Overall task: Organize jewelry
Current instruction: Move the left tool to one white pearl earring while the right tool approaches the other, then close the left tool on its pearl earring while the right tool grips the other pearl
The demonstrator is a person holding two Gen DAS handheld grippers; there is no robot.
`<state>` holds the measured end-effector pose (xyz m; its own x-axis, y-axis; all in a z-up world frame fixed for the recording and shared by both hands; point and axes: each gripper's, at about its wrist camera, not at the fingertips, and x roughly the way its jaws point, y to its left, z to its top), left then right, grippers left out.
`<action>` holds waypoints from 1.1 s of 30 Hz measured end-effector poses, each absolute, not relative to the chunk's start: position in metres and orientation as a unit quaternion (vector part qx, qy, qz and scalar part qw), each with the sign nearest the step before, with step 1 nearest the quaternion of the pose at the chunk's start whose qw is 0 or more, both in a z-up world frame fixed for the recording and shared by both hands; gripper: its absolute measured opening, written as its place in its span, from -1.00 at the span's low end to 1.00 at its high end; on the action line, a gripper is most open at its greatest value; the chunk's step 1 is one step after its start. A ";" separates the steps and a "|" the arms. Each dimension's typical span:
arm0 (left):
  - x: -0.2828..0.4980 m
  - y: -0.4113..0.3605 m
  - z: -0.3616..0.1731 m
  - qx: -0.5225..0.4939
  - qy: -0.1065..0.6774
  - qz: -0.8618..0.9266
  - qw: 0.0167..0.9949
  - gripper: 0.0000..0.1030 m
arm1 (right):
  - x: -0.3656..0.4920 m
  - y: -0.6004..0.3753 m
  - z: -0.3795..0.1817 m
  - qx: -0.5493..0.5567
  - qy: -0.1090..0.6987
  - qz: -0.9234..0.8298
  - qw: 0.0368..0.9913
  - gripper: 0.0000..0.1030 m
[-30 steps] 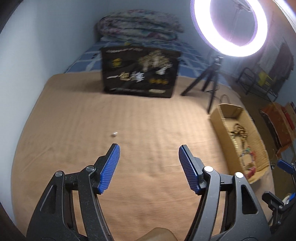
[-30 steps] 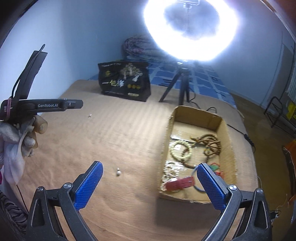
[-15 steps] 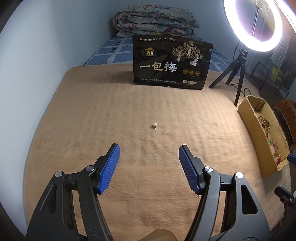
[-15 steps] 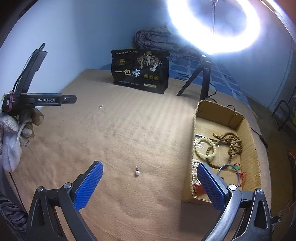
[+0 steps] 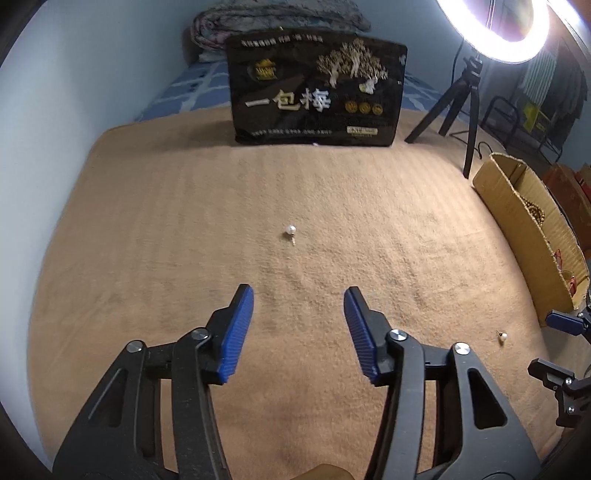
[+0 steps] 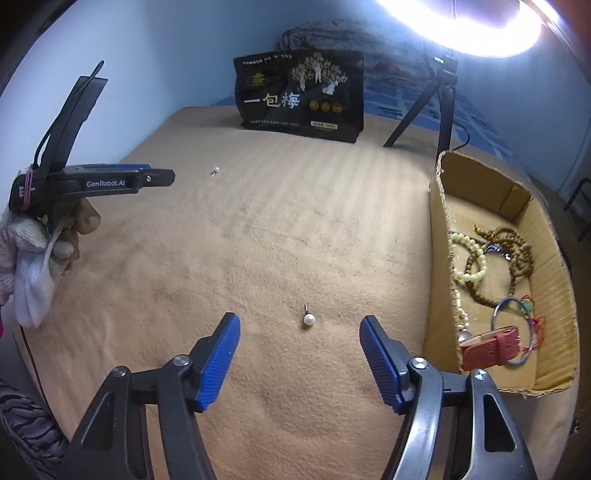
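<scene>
Most of the jewelry, beaded bracelets and a red strap, is already gathered in the open brown cardboard box (image 6: 546, 236); two small white pearl stud earrings are left on the tan blanket (image 6: 258, 229), one (image 5: 290, 230) ahead of the left gripper (image 5: 298, 321), one (image 6: 308, 319) between the tips of the right gripper (image 6: 300, 345); both grippers are held wide open and empty.

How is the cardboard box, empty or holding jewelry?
Holding jewelry: the cardboard box contains bead bracelets, a red strap and a ring bangle.

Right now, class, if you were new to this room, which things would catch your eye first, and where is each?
The glaring ring light on its tripod at the far right. Below it, the black snack bag stands upright at the tan blanket's far edge. Two pearl earrings lie loose on the blanket, one just ahead of the open right claw, beside the cardboard box of bead bracelets.
</scene>
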<state>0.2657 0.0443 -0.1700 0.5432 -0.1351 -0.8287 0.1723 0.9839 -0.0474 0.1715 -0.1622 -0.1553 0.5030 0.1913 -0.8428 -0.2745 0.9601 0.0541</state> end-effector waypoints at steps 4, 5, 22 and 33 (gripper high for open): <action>0.281 0.041 -0.182 0.015 0.475 -0.090 0.875 -0.01 | 0.178 -0.162 -0.163 -0.044 0.485 0.134 0.863 0.21; 0.284 0.041 -0.184 0.013 0.476 -0.089 0.875 -0.10 | 0.178 -0.161 -0.165 -0.043 0.486 0.135 0.863 0.18; 0.326 0.049 -0.207 -0.018 0.472 -0.091 0.877 -0.28 | 0.198 -0.157 -0.198 -0.054 0.522 0.137 0.840 -0.21; 0.339 0.043 -0.217 -0.004 0.469 -0.093 0.878 -0.53 | 0.200 -0.157 -0.198 -0.053 0.523 0.140 0.839 -0.29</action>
<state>0.3394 0.0435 -0.2172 0.5421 -0.1672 -0.8235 0.1595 0.9827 -0.0946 0.2000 -0.1573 -0.1978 0.4136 0.1794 -0.8926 -0.2895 0.9554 0.0579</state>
